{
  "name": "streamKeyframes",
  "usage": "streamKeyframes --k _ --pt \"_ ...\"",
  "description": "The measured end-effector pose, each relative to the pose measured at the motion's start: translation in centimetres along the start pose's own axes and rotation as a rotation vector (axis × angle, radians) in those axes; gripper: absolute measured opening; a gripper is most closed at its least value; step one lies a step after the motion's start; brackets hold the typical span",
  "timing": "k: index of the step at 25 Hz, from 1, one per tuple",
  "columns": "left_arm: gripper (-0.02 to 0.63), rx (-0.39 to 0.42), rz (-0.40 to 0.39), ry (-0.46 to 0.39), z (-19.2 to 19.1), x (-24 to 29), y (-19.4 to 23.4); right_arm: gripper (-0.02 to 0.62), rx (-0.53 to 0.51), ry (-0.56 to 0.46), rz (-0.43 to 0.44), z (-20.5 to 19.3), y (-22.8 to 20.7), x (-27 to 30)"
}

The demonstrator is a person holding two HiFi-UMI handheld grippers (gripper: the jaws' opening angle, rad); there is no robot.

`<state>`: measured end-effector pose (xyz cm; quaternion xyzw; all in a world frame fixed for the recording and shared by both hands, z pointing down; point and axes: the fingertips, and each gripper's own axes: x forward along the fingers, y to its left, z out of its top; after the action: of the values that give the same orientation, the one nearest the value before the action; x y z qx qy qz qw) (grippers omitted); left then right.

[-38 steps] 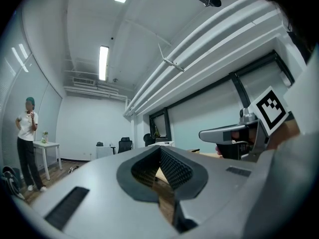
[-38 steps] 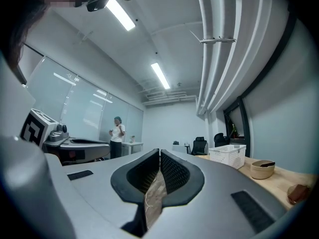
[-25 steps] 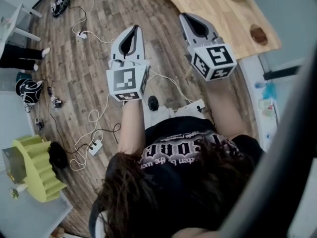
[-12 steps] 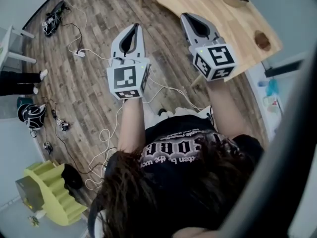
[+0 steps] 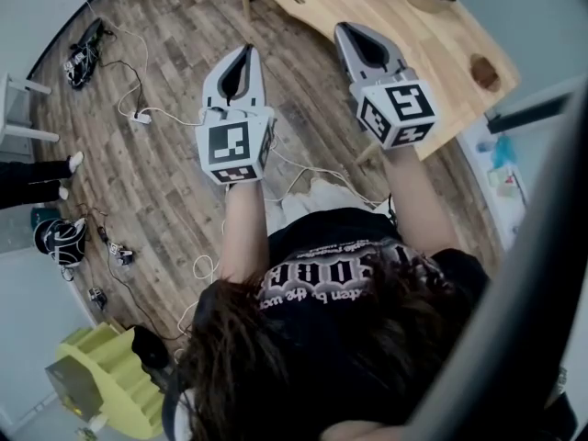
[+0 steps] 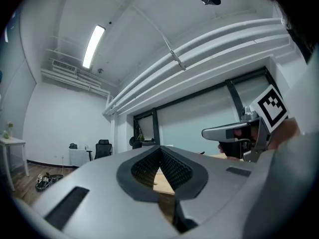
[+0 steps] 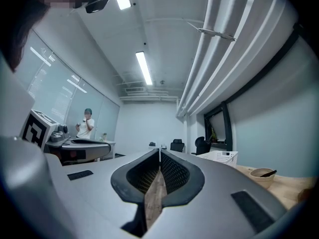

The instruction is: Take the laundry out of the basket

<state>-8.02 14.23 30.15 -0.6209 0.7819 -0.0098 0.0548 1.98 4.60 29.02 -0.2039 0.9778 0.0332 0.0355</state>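
Your left gripper (image 5: 244, 51) and right gripper (image 5: 347, 29) are both pinched closed on nothing, held up side by side. The right one is over the wooden table's (image 5: 441, 44) near edge, the left over open floor (image 5: 156, 173) with cables (image 5: 138, 116) farther left. The white basket (image 7: 218, 157) sits on the table, ahead-right of the right jaws; you cannot see what is in it.

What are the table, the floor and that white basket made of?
The table looks like pale wood with a smooth matt finish: fine light grain lines show. The floor looks like wood or wood-look laminate, laid in grey-brown planks of mixed tone. The basket seems to be white plastic, judging by its even lattice of holes, though it is too small to be sure.
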Motion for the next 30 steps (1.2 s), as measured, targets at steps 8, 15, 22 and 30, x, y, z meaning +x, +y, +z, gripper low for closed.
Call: streamKeyframes --k 8,15,22,30 --pt "0.002 0.001 -0.048 -0.017 -1.7 4.4 0.5 0.031 0.004 0.009 -0.035 -1.5 -2.9 2.8" --pt "0.002 0.008 -0.072 -0.027 -1.5 10.4 1.9 0.031 0.008 0.0 -0.05 -2.2 -6.6 7.4" --pt "0.002 0.019 -0.091 -0.021 -2.2 17.2 3.9 0.031 0.02 0.01 -0.074 -3.3 -10.9 12.6" --pt "0.002 0.017 -0.131 -0.021 -2.7 23.6 4.3 0.031 0.019 0.013 -0.101 -3.8 -15.4 16.5"
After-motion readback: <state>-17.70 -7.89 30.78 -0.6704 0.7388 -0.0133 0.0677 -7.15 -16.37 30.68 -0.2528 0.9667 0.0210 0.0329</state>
